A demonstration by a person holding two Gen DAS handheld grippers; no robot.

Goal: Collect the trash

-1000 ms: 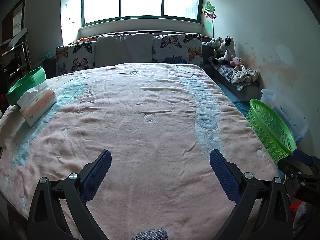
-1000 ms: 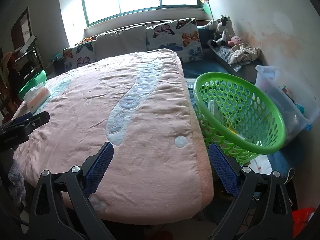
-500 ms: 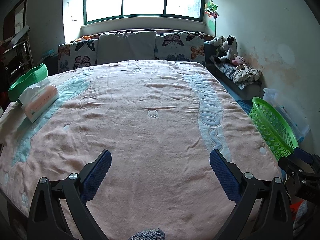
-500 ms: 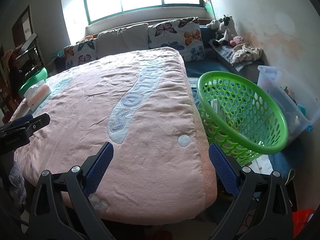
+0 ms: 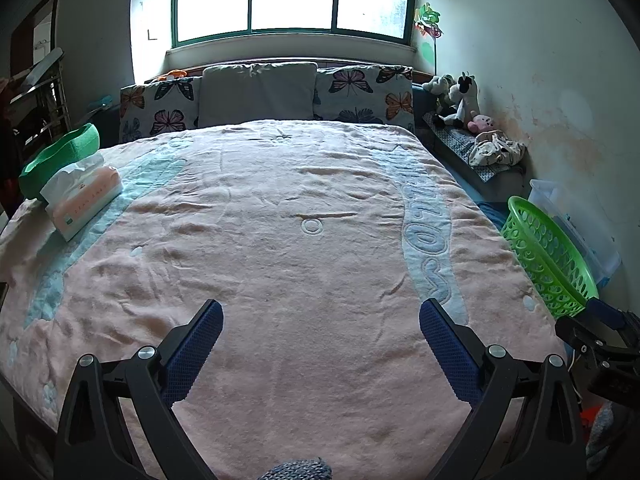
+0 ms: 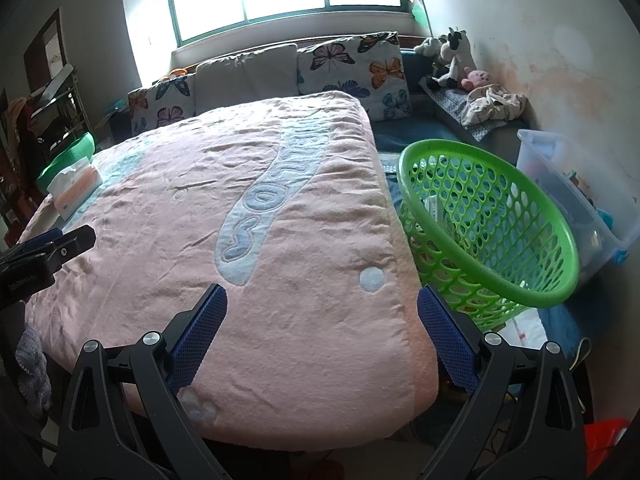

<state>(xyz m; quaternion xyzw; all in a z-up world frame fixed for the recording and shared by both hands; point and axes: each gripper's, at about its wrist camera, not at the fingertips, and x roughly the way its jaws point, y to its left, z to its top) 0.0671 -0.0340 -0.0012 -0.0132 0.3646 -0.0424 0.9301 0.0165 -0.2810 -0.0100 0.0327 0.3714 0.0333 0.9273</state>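
While held above the foot of the bed, left gripper (image 5: pixel 320 334) spread wide, blue-padded fingers (image 5: pixel 194 350) far apart, nothing between them, nothing touched. Same for right gripper (image 6: pixel 322 320): blue textured fingers (image 6: pixel 446 338) fully apart, empty, hovering over the near right corner of the bed. Right gripper's black frame also visible at lower right edge of left wrist view; left gripper's at left edge of right wrist view.

Round green plastic lattice basket (image 6: pixel 486 226) on the floor just beside the bed's right side, tilted, rim leaning toward the mattress. Through the mesh, a pale flat item or two inside, too indistinct to name. Same basket at right edge of left wrist view (image 5: pixel 544 258), partly hidden by the bed.

Pink fleece blanket with pale blue lettering (image 5: pixel 304 240) covering the bed, wrinkled, no loose litter discernible on it. Pink-and-white soft tissue pack (image 5: pixel 82 196) on far left edge of blanket, touching a green plastic basin (image 5: pixel 60 154) behind it.

Clear plastic storage bin (image 6: pixel 568 184) against the wall, just beyond the basket. Butterfly-print pillows (image 5: pixel 364 94) and grey pillow (image 5: pixel 258 92) at headboard under the window. Plush toys (image 5: pixel 458 96) on the ledge at right.
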